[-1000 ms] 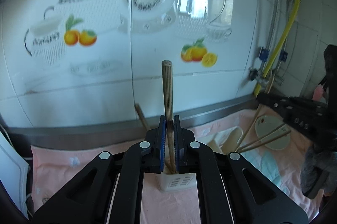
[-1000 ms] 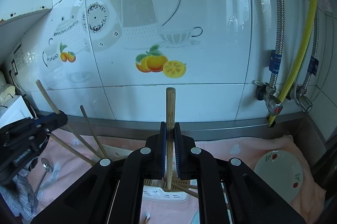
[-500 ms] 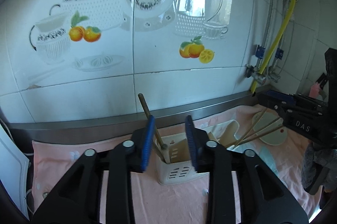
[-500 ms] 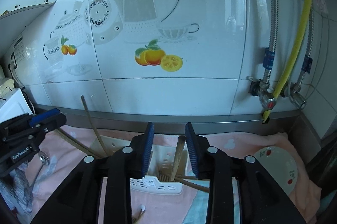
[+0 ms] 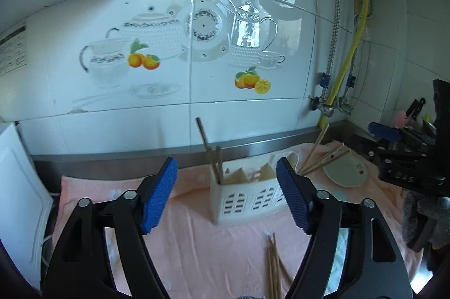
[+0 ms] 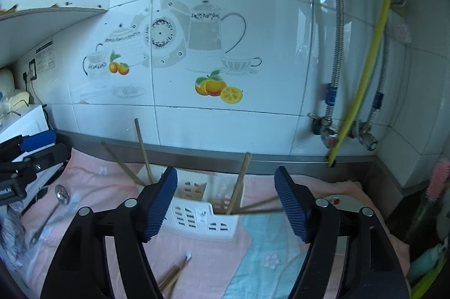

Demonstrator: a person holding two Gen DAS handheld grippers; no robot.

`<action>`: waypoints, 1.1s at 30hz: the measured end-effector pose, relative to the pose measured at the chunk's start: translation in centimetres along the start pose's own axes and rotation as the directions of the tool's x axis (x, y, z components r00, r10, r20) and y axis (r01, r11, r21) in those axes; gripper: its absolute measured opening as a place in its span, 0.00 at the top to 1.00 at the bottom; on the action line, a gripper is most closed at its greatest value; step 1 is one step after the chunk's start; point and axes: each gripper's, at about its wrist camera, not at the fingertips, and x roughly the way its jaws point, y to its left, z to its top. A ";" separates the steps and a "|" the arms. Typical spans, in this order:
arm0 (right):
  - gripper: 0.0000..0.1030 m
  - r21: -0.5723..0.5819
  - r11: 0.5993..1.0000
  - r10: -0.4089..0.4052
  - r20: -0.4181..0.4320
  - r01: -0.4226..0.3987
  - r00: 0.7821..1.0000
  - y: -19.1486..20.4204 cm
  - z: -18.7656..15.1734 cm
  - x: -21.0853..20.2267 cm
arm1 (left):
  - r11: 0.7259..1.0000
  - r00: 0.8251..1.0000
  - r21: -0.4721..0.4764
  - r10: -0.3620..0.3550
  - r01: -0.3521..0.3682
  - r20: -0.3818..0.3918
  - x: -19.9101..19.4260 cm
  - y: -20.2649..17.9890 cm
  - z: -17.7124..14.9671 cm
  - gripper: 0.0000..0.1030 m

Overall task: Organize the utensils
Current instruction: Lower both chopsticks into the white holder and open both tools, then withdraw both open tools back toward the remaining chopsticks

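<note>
Both cameras sit just behind their own jaws and look forward and slightly down along them, across the bench toward the tiled wall (image 5: 247, 108). The left view faces the white caddy (image 5: 247, 197) from its left end, fairly near, with the plate (image 5: 346, 175) beyond it to the right. The right view faces the same caddy (image 6: 202, 217) from its right end, about as near. They share the caddy, the pink cloth (image 5: 191, 237), the fruit decals and the yellow hose (image 6: 362, 85). Each catches the other tool at its edge: the right gripper (image 5: 405, 147) in the left view, the left gripper (image 6: 25, 161) in the right view.
</note>
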 end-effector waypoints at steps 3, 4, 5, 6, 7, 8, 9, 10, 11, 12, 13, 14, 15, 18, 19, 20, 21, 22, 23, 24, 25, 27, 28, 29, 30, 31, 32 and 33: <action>0.30 -0.005 1.000 0.010 0.007 -0.010 1.000 0.6 -1.6 -2.0 | 1.000 1.000 0.002 0.007 -0.007 -0.003 -1.6 0.3 -1.7 0.15; 0.30 -0.003 1.000 0.016 0.009 -0.016 1.000 0.8 -2.0 -2.5 | 1.000 1.000 0.008 0.009 -0.009 -0.006 -2.1 0.3 -2.3 0.14; 0.29 -0.002 1.000 0.021 0.008 -0.021 1.000 1.0 -2.6 -3.0 | 1.000 1.000 0.008 0.011 -0.011 -0.011 -2.5 0.4 -3.0 0.11; 0.29 -0.003 1.000 0.025 0.003 -0.025 1.000 1.2 -3.2 -3.4 | 1.000 1.000 0.003 0.012 -0.012 -0.018 -2.8 0.5 -3.7 0.10; 0.29 -0.002 0.999 0.036 -0.007 -0.036 0.999 1.5 -4.2 -3.9 | 1.000 1.000 -0.004 0.009 -0.009 -0.023 -3.2 0.7 -4.3 0.08; 0.29 0.001 0.999 0.042 -0.013 -0.042 0.999 1.7 -4.6 -4.2 | 1.000 1.000 -0.011 0.005 -0.006 -0.028 -3.5 0.8 -4.9 0.08; 0.29 0.005 0.999 0.050 -0.028 -0.050 0.998 2.0 -5.6 -4.5 | 1.000 0.999 -0.015 0.005 -0.006 -0.032 -3.6 0.9 -5.4 0.08; 0.29 0.011 0.998 0.059 -0.035 -0.059 0.998 2.2 -6.4 -4.8 | 1.000 0.999 -0.017 0.007 -0.007 -0.036 -3.8 0.9 -6.0 0.08; 0.29 0.016 0.998 0.066 -0.039 -0.066 0.997 2.4 -7.1 -5.1 | 1.000 0.999 -0.016 0.010 -0.011 -0.038 -4.1 0.9 -6.6 0.07; 0.29 0.017 0.998 0.069 -0.048 -0.069 0.996 2.7 -8.0 -5.3 | 1.000 0.999 -0.016 0.018 -0.018 -0.042 -4.3 1.0 -7.4 0.07; 0.29 0.015 0.998 0.068 -0.054 -0.067 0.996 2.9 -8.7 -5.5 | 1.000 0.999 -0.016 0.022 -0.022 -0.048 -4.5 1.0 -8.1 0.06; 0.29 0.013 0.998 0.066 -0.059 -0.065 0.996 3.1 -9.5 -5.6 | 1.000 0.998 -0.015 0.023 -0.024 -0.053 -4.5 1.0 -8.6 0.05; 0.29 0.005 0.998 0.060 -0.068 -0.060 0.996 3.6 -10.6 -5.8 | 1.000 0.998 -0.013 0.027 -0.028 -0.065 -4.7 1.1 -9.5 0.05; 0.29 0.005 0.998 0.070 -0.099 -0.069 0.993 4.3 -12.9 -5.9 | 0.999 0.996 -0.009 0.042 -0.043 -0.084 -4.9 1.1 -11.2 0.05; 0.29 0.011 0.997 0.074 -0.113 -0.073 0.991 4.6 -13.8 -5.9 | 0.999 0.995 -0.009 0.046 -0.047 -0.089 -5.0 1.1 -11.7 0.05; 0.29 0.015 0.997 0.079 -0.124 -0.077 0.989 4.9 -14.7 -5.9 | 0.999 0.994 -0.011 0.052 -0.054 -0.094 -5.1 1.2 -12.2 0.05; 0.29 0.014 0.997 0.079 -0.134 -0.078 0.988 5.3 -15.5 -5.9 | 0.998 0.993 -0.011 0.058 -0.059 -0.099 -5.1 1.3 -12.7 0.05; 0.29 0.012 0.997 0.078 -0.143 -0.077 0.987 5.6 -16.1 -5.8 | 0.998 0.993 -0.013 0.063 -0.064 -0.104 -5.0 1.4 -13.0 0.05; 0.29 0.010 0.997 0.079 -0.150 -0.078 0.986 6.0 -16.8 -5.9 | 0.997 0.992 -0.017 0.069 -0.072 -0.110 -5.1 1.6 -13.5 0.05; 0.29 0.006 0.997 0.078 -0.158 -0.078 0.984 6.3 -17.4 -5.8 | 0.997 0.991 -0.021 0.072 -0.075 -0.114 -5.0 1.7 -13.8 0.05; 0.29 0.001 0.997 0.077 -0.169 -0.078 0.983 6.8 -18.3 -5.8 | 0.997 0.990 -0.027 0.072 -0.076 -0.119 -5.0 1.9 -14.1 0.05; 0.29 -0.014 0.997 0.073 -0.190 -0.077 0.979 7.8 -19.9 -5.5 | 0.996 0.989 -0.043 0.071 -0.077 -0.133 -5.1 2.4 -14.9 0.05; 0.32 -0.016 0.997 0.073 -0.200 -0.078 0.977 8.1 -20.4 -5.4 | 0.996 0.988 -0.048 0.074 -0.081 -0.138 -5.1 2.6 -15.3 0.05; 0.36 -0.015 0.997 0.074 -0.215 -0.079 0.974 8.4 -21.1 -5.1 | 0.995 0.987 -0.051 0.078 -0.086 -0.144 -5.1 2.7 -15.6 0.05; 0.37 -0.011 0.997 0.078 -0.227 -0.082 0.971 8.6 -21.5 -4.8 | 0.995 0.985 -0.052 0.081 -0.090 -0.152 -5.1 2.9 -15.9 0.05; 0.39 -0.006 0.996 0.086 -0.249 -0.090 0.965 8.8 -22.1 -4.3 | 0.994 0.984 -0.053 0.083 -0.093 -0.158 -5.1 3.1 -16.3 0.05; 0.42 0.000 0.996 0.087 -0.265 -0.090 0.960 8.9 -22.7 -3.9 | 0.994 0.983 -0.052 0.086 -0.095 -0.162 -5.1 3.2 -16.5 0.05; 0.44 0.005 0.996 0.085 -0.275 -0.087 0.958 9.0 -22.9 -3.6 | 0.994 0.981 -0.048 0.090 -0.100 -0.169 -5.1 3.3 -16.9 0.05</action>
